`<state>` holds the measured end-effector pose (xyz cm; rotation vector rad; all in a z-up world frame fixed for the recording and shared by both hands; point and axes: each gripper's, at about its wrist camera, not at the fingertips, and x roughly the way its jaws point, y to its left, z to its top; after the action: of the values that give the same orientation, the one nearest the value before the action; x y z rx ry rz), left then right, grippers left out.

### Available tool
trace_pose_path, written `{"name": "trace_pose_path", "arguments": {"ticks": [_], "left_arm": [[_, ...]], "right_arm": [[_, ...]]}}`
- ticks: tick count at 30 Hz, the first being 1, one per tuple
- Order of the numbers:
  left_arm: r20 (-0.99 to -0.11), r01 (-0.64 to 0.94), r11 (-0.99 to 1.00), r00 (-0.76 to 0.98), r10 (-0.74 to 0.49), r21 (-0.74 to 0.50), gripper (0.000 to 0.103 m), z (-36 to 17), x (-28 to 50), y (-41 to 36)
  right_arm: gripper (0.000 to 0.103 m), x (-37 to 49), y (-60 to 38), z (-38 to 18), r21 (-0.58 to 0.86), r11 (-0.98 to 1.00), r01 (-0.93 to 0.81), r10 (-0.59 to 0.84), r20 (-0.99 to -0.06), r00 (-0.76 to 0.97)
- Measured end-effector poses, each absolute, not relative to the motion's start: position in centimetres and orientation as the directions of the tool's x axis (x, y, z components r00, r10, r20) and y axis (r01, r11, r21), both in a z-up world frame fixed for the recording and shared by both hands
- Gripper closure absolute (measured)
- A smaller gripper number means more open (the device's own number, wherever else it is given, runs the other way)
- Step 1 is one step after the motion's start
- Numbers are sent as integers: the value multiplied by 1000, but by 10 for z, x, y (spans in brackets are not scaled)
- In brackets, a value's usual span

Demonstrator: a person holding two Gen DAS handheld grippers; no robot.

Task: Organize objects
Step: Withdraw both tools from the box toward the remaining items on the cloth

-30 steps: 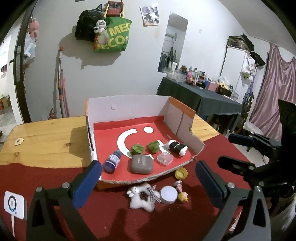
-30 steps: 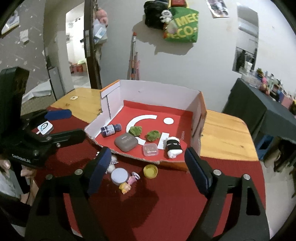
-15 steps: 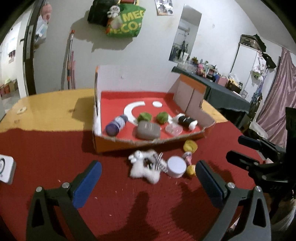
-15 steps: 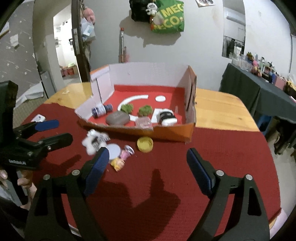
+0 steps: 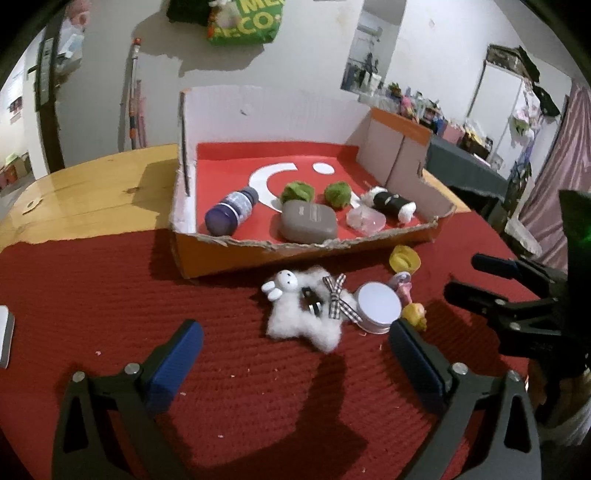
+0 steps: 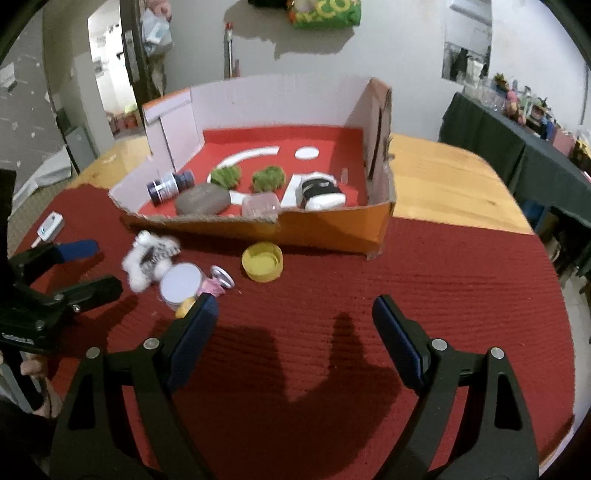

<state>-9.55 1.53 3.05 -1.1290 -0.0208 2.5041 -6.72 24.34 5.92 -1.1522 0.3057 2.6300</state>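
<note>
An open cardboard box with a red floor stands on the red cloth and holds a blue bottle, a grey case, two green pompoms, a clear tub and a black-and-white roll. In front of it lie a white plush bunny, a white round tin, a small pink-and-yellow doll and a yellow cap. My left gripper hangs open just short of the bunny. My right gripper is open over bare cloth, right of the tin.
A white card-like device lies at the cloth's left edge. Bare wooden tabletop runs behind and beside the box. A dark-covered table with clutter stands at the right, and a green bag hangs on the wall.
Both grippers have sunk toward the cloth and tipped further down. The loose items in front of the box now sit closer to the fingers. Both stayed open.
</note>
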Motion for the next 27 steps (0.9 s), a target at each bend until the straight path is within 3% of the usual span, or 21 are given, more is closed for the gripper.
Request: {"name": "trace_pose_path", "arguments": {"ticks": [8,23,27], "left_arm": [[-763,-383,-913,-546,346,-140,15,19,-110,23],[-765,-445,-888,-531,364,-113,25,20,-123,28],[-762,-465,-877,-525,380,-118,32,21,-124,30]], "right_arm": [[24,-91,249,43,55,-954,-296,140,-788,-600],[36,-119,251,39,45,-964,-261,118,-809,-576],[42,-122,248,39,40,-967,-253,118,-808,-577]]}}
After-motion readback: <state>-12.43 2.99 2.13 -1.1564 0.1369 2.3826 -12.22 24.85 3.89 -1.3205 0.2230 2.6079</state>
